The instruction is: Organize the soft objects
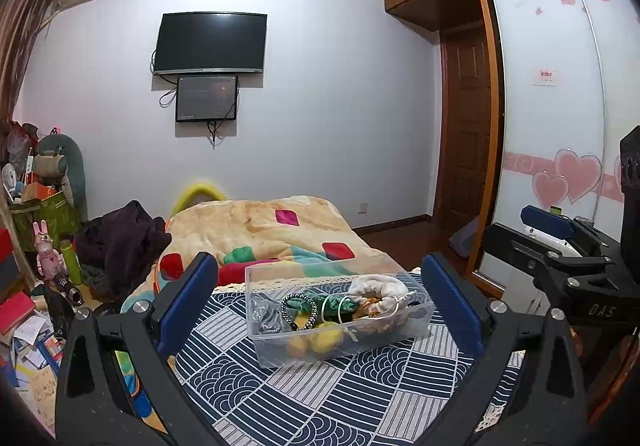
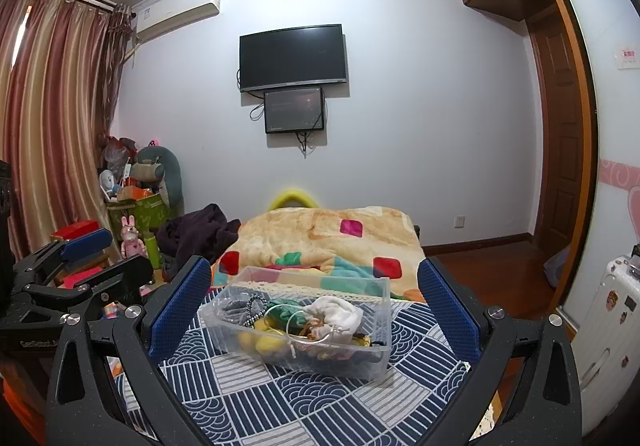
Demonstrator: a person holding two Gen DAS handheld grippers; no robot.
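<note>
A clear plastic box [image 1: 280, 354] stands on a blue and white patterned cloth [image 1: 320, 398]. It holds several soft hair ties: a white scrunchie [image 1: 380, 288], a green one [image 1: 340, 306], a black and white beaded band [image 1: 298, 312] and yellow ones [image 1: 316, 342]. My left gripper [image 1: 320, 298] is open and empty, above and in front of the box. My right gripper [image 2: 316, 300] is open and empty too, with the box [image 2: 360, 366] ahead and the white scrunchie [image 2: 340, 316] inside it. Each gripper shows at the edge of the other's view.
A folded orange blanket [image 1: 256, 226] with coloured squares lies behind the box. A dark garment [image 1: 120, 242] is heaped to its left. Clutter and toys [image 1: 48, 246] fill the left floor. A wardrobe [image 1: 552, 86] and white suitcase [image 2: 608, 330] stand right.
</note>
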